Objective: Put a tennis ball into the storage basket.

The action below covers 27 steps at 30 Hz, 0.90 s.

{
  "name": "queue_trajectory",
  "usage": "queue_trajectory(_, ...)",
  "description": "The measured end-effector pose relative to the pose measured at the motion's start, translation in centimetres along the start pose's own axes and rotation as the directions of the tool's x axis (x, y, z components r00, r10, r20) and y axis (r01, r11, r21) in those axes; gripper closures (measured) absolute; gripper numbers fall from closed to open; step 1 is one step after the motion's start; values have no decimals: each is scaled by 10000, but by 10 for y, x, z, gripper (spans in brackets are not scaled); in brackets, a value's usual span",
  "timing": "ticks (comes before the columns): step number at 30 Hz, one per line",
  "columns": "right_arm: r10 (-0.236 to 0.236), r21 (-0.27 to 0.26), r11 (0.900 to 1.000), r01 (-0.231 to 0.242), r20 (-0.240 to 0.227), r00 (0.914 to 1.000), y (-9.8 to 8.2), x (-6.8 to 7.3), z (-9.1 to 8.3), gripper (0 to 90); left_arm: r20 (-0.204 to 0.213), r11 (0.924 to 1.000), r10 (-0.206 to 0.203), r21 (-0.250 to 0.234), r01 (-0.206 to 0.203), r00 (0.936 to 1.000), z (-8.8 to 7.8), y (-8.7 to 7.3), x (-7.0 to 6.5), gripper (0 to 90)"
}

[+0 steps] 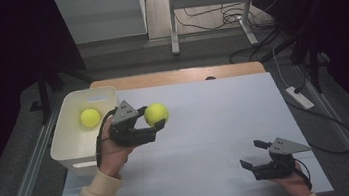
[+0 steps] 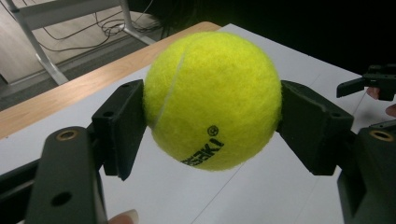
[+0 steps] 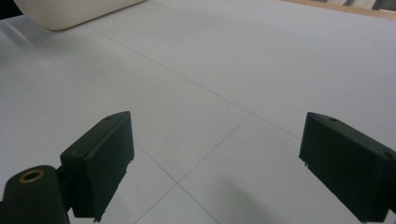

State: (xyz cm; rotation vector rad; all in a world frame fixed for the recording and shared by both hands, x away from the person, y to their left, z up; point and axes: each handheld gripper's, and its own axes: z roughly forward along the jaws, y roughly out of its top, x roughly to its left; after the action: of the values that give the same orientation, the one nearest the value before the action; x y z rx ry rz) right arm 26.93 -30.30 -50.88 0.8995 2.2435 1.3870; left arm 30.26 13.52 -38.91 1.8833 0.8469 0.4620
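Where the white bin [image 1: 84,132] sits at the far left of the surface [image 1: 216,123], hanging partly over its edge, one yellow tennis ball [image 1: 90,117] lies inside it toward the back. Just to the right of the bin, your left hand [image 1: 111,151] holds the left gripper [image 1: 157,121] up off the surface, and its jaws are clamped on a second tennis ball [image 1: 156,114], one pad pressed against each side. In the left gripper view that held ball [image 2: 212,100] sits squarely between the two black pads with its white seam curving down one side and dark printed lettering low on its front, and it hangs clear above the white sheet below. Moving on across the bare middle of the surface, you reach your right hand [image 1: 289,184] near the front right corner. It carries the right gripper [image 1: 252,155], which points back toward the left, close above the sheet. Its jaws stand wide apart with nothing between them, and in the right gripper view a corner of the bin [image 3: 70,11] lies well ahead of it.
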Motion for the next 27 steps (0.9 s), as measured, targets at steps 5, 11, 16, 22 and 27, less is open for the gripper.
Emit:
queue_trajectory(5, 15, -16, 10000, -15, 13, 10000, 0, 0, 0, 103, -101, 10000, -24, 8, 24, 9999, -2, 0, 3, 276)
queue_trajectory(11, 13, 1, 10000, -13, -11, 10000, 0, 0, 0, 103, -313, 9999, -148, -37, 147, 9994, -6, 1, 9, 276)
queue_trajectory(16, 16, 4, 10000, -16, -1, 10000, 0, 0, 0, 103, -451, 9995, -270, -168, 262, 9986, -10, 1, 14, 276)
queue_trajectory(22, 16, -4, 10000, -16, 4, 10000, 0, 0, 0, 103, -644, 9991, -377, -217, 364, 9972, -13, 0, 20, 276)
queue_trajectory(27, 16, -6, 10000, -16, 3, 10000, 0, 0, 0, 103, -772, 9987, -453, -264, 434, 9960, -15, 0, 24, 276)
